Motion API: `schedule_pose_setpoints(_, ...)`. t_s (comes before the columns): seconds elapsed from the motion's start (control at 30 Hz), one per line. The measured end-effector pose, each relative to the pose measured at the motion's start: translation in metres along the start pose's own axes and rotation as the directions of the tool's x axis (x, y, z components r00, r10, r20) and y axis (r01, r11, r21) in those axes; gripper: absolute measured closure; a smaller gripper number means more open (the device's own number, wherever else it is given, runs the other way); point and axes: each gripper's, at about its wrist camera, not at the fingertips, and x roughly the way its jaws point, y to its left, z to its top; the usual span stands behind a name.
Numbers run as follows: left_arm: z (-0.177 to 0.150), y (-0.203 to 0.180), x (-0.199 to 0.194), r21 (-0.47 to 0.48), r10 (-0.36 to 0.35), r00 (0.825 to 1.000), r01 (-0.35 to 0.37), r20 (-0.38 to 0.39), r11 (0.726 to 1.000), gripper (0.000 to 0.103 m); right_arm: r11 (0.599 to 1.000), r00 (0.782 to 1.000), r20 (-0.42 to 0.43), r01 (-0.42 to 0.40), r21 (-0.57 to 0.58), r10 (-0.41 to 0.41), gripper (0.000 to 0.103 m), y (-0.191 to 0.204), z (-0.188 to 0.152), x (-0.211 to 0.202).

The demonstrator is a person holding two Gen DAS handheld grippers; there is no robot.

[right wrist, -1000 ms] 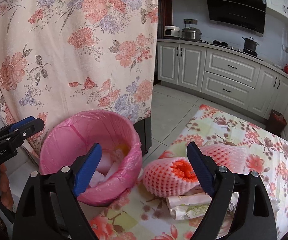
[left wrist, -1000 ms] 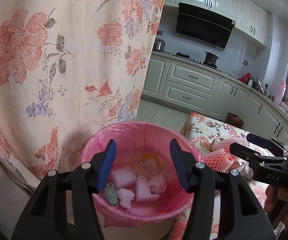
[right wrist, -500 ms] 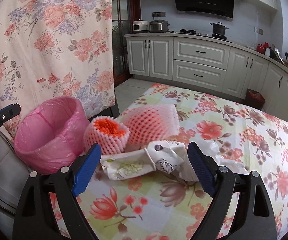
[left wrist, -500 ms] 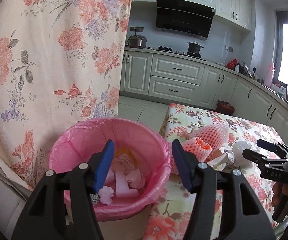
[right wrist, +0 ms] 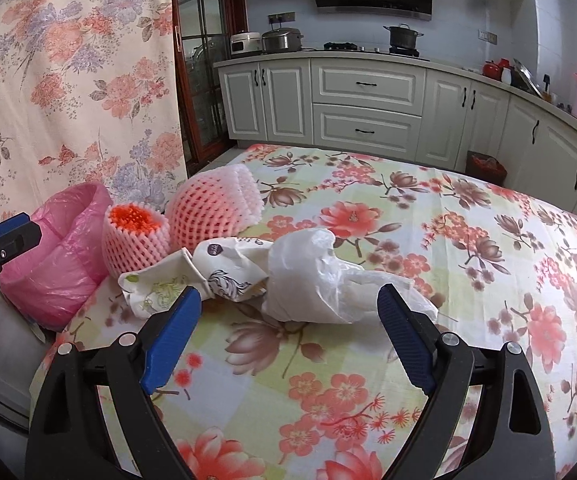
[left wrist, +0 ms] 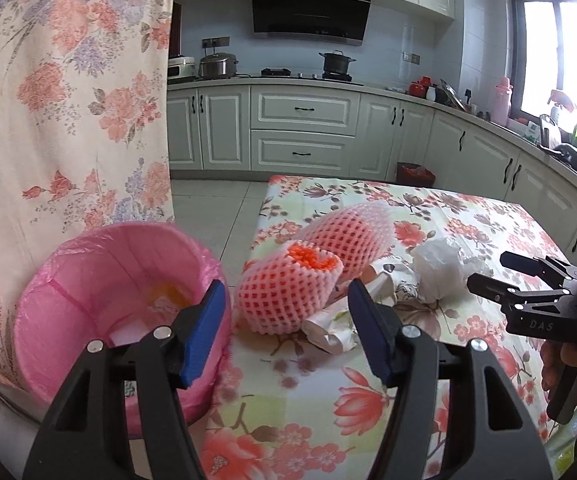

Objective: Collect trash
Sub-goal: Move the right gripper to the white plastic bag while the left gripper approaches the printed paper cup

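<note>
With the left gripper [left wrist: 286, 326] half-wide and just opening on nothing and the right gripper [right wrist: 290, 332] wide and empty, we judge the foam net sleeve [left wrist: 288, 294] light and squashy, best pinched across its near rim.

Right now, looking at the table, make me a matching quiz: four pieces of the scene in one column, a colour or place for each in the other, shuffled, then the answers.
Things:
1. bin liner
2. plastic bag
3. nearer foam fruit net
4. crumpled paper cup

Descriptions:
A. orange inside, opening up
B. pink, beside the table's edge
C. printed, between net and bag
D. clear white, ahead of the right gripper

Pairs: 1-B, 2-D, 3-A, 4-C
</note>
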Motion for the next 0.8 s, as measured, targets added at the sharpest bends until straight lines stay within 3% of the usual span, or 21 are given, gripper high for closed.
schedule_pose_setpoints(0.23, -0.003, -0.029, 0.031, 0.04, -0.048, 0.998, 0.05, -0.046, 0.998, 0.042, 1.0, 1.0, -0.02, 0.008, 0.008, -0.008, 0.019, -0.021, -0.001, 0.012)
schedule_pose_setpoints(0.33, -0.004, -0.039, 0.045, 0.061, -0.066, 0.995, 0.07, -0.074, 0.996, 0.037, 1.0, 1.0, -0.027, 0.01, 0.008, -0.01, 0.019, -0.028, 0.001, 0.019)
schedule_pose_setpoints(0.8, -0.014, -0.065, 0.077, 0.171, -0.054, 0.991, 0.075, -0.121, 0.982, 0.032, 0.999, 0.996, -0.084, -0.001, -0.05, -0.003, 0.019, -0.023, 0.011, 0.058)
